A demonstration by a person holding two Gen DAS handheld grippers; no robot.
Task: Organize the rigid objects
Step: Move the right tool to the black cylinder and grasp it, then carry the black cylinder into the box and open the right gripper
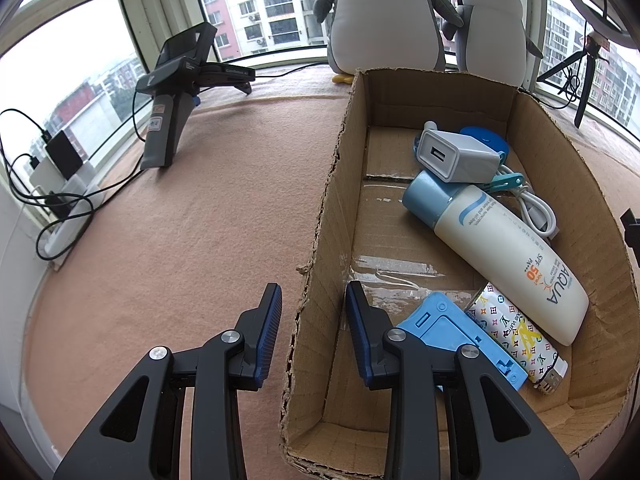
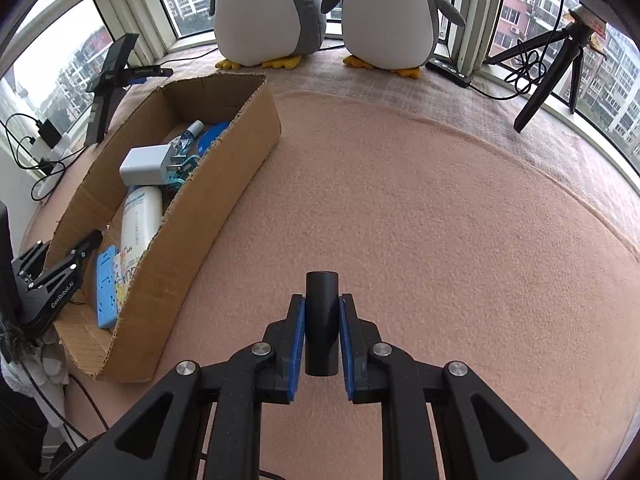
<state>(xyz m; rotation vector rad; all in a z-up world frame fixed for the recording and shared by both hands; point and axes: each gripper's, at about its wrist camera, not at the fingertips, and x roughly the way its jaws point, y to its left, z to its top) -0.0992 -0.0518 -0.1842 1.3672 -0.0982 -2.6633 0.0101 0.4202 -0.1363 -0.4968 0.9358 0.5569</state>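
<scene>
An open cardboard box (image 1: pixel 320 216) lies on the pink cloth. Inside are a white sunscreen bottle (image 1: pixel 508 252), a white USB charger (image 1: pixel 456 156), a white cable (image 1: pixel 536 208), a blue flat block (image 1: pixel 452 332) and a patterned lighter (image 1: pixel 516 332). My left gripper (image 1: pixel 313 300) is open, one finger on each side of the box's left wall near the front corner. In the right wrist view the box (image 2: pixel 208 200) is at the left, with the left gripper (image 2: pixel 60 272) at its near end. My right gripper (image 2: pixel 322 300) is shut on a black cylinder (image 2: pixel 322 316) over bare cloth.
Two plush penguins (image 2: pixel 384 12) stand at the back by the windows. A black tripod (image 2: pixel 548 76) is at the back right. A spare gripper on a stand (image 1: pixel 176 88) and a power strip with cables (image 1: pixel 60 208) sit at the left. Pink cloth (image 2: pixel 440 220) spreads right of the box.
</scene>
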